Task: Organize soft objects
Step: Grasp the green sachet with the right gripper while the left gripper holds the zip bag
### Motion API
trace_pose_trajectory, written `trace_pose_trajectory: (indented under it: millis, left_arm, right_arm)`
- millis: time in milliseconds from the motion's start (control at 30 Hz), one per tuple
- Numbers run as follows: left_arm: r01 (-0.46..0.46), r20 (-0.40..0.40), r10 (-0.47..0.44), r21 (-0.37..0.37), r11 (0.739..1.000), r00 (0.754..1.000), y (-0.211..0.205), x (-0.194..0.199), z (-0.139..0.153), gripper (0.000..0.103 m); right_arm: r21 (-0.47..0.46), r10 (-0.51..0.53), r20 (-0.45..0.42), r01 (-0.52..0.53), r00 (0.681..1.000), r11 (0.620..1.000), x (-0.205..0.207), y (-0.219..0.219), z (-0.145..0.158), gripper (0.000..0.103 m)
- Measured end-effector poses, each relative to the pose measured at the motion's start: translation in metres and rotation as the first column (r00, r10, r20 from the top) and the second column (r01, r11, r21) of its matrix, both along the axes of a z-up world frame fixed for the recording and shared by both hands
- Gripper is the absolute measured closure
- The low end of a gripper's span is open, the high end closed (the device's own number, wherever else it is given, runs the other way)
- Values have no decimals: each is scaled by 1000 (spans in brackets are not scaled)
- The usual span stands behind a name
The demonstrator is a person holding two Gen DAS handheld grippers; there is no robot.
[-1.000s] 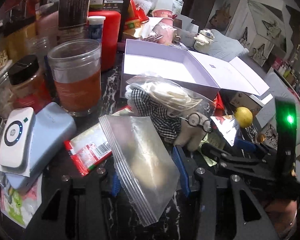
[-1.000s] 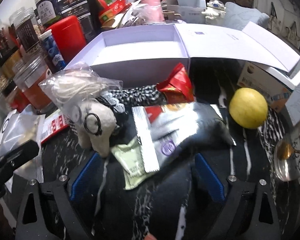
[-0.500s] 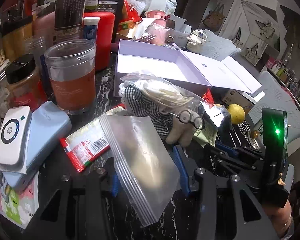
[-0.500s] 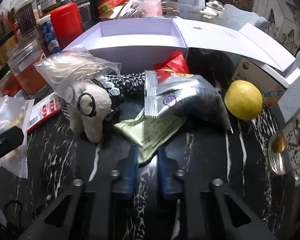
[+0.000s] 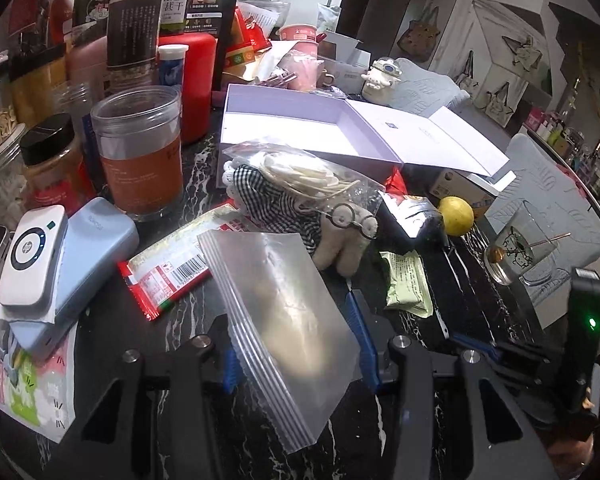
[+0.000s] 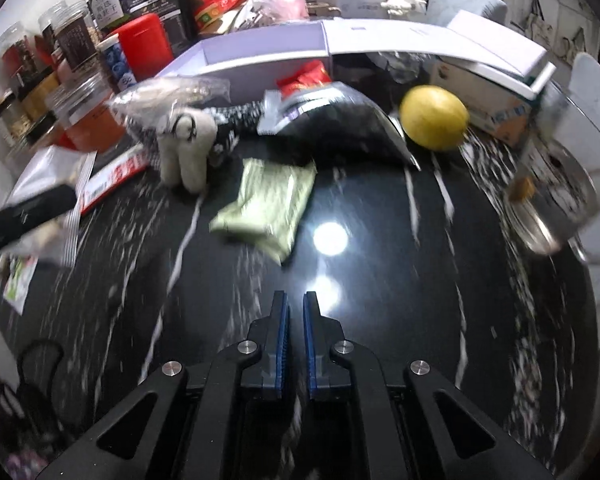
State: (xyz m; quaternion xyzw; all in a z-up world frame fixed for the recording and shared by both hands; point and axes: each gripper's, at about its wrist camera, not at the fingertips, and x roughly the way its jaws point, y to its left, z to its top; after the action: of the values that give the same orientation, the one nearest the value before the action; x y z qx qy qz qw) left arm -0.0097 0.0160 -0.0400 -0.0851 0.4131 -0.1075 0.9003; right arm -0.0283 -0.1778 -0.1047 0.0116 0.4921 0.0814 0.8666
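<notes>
My left hand-held gripper (image 5: 296,344) pinches the zip bag (image 5: 284,332); it may slip. My right hand-held gripper (image 6: 296,312) is closed on nothing, the green packet (image 6: 268,204) left behind.

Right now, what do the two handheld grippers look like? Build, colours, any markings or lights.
Both match: the left gripper and right gripper have matte black angular linkage arms with cut-out windows, silver round bolt heads at the pivots, and two black fingers lined with ribbed blue pads. In the left wrist view the right unit carries an upright black block with a lit green LED. No cables or sleeves show.
</notes>
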Motion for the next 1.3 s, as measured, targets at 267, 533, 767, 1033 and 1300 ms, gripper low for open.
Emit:
trace_pose_trajectory:
  millis: [267, 533, 767, 1033, 1300]
  left_arm:
    - [6, -12, -6, 9, 1000, 1000, -1, -3, -2, 57]
    - [-52, -27, 52, 10, 999, 998, 14, 4, -5, 57]
    - [-60, -53, 60, 0, 998, 997, 20, 17, -11, 57]
    - [-29, -59, 29, -7, 1000, 998, 19, 27, -11, 57]
    - [-34, -52, 34, -6, 999, 998, 19, 26, -8, 57]
  right_arm:
    - [29, -39, 80, 36, 996, 999, -8, -6, 15, 27]
    - [20, -21, 71, 20, 997, 1000, 47, 20, 9, 27]
    - [-4, -52, 66, 53, 996, 999, 69, 31, 3, 27]
    - [-22, -88, 43, 89, 995, 996, 85, 32, -5, 27]
    - [-101, -79, 98, 89, 992, 991, 81, 34, -5, 64]
